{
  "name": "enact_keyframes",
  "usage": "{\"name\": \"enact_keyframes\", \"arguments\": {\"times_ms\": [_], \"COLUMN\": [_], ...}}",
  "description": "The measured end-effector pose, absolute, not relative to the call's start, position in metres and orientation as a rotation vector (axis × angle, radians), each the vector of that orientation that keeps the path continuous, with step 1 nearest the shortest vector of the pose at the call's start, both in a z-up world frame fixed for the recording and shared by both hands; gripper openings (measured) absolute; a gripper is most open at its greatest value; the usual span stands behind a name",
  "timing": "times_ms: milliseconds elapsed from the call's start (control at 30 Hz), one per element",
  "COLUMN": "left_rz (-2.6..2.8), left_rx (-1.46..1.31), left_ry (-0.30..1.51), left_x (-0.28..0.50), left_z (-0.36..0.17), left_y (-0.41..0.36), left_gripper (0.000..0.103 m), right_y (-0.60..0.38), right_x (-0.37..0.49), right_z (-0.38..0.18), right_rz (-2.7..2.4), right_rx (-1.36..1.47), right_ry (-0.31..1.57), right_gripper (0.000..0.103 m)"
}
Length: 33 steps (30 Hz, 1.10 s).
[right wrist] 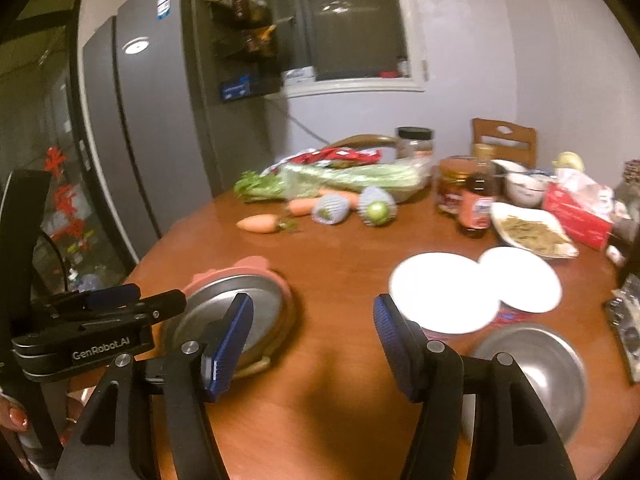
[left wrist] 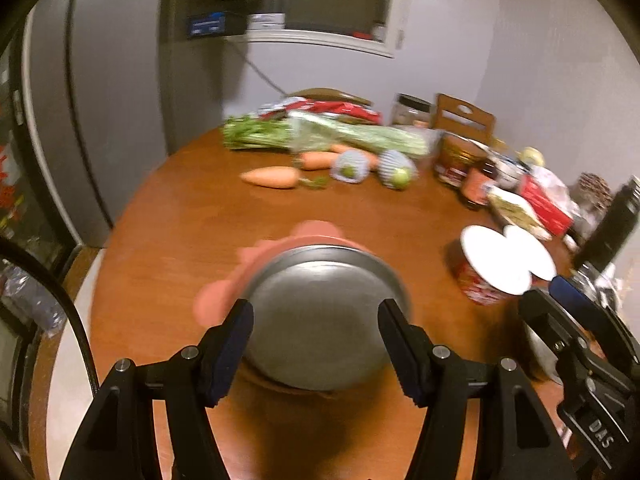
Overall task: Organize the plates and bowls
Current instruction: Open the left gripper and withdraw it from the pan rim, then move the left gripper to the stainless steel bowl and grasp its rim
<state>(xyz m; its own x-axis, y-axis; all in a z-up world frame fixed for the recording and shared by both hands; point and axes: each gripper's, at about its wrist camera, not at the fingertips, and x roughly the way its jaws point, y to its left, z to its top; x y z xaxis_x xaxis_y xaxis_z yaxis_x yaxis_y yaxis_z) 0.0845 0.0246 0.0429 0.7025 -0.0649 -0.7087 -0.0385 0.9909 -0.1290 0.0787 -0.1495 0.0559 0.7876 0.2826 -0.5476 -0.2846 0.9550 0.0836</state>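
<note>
While both tools hang empty above the round brown wooden surface (right wrist: 340, 280), I judge I am between placements, picking the next piece.

At nine o'clock from my right tool (right wrist: 314, 346), the left tool (left wrist: 316, 346) stands released, its jaws framing but not touching a dull round steel plate (left wrist: 324, 316) that rests on a pink scalloped plastic dish (left wrist: 248, 268).

My right tool is released too, nothing between its jaws. At two o'clock from it, two glossy white round plates (right wrist: 444, 292) sit overlapping on red tubs; at four o'clock lies a shiny steel bowl (right wrist: 548, 376).

Next I would descend squarely and pinch one rim.
</note>
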Motion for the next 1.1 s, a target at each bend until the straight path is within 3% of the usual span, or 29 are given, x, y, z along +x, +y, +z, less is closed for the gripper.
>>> {"name": "enact_keyframes", "arguments": {"times_ms": [533,1100], "left_rz": [-0.181,-0.246], "left_rx": [-0.040,0.042], "left_ry": [0.787,0.835], "left_x": [0.070,0.078], "left_z": [0.051,0.039], "left_y": [-0.101,-0.178], "left_gripper": [0.064,0.064], "right_y": [-0.276,-0.361], "right_x": [0.045,0.036], "right_z": [0.059,0.045], "right_rz": [0.062,-0.037], "right_rx": [0.042,0.096], "right_ry": [0.575,0.608], "right_gripper": [0.065,0.065]}}
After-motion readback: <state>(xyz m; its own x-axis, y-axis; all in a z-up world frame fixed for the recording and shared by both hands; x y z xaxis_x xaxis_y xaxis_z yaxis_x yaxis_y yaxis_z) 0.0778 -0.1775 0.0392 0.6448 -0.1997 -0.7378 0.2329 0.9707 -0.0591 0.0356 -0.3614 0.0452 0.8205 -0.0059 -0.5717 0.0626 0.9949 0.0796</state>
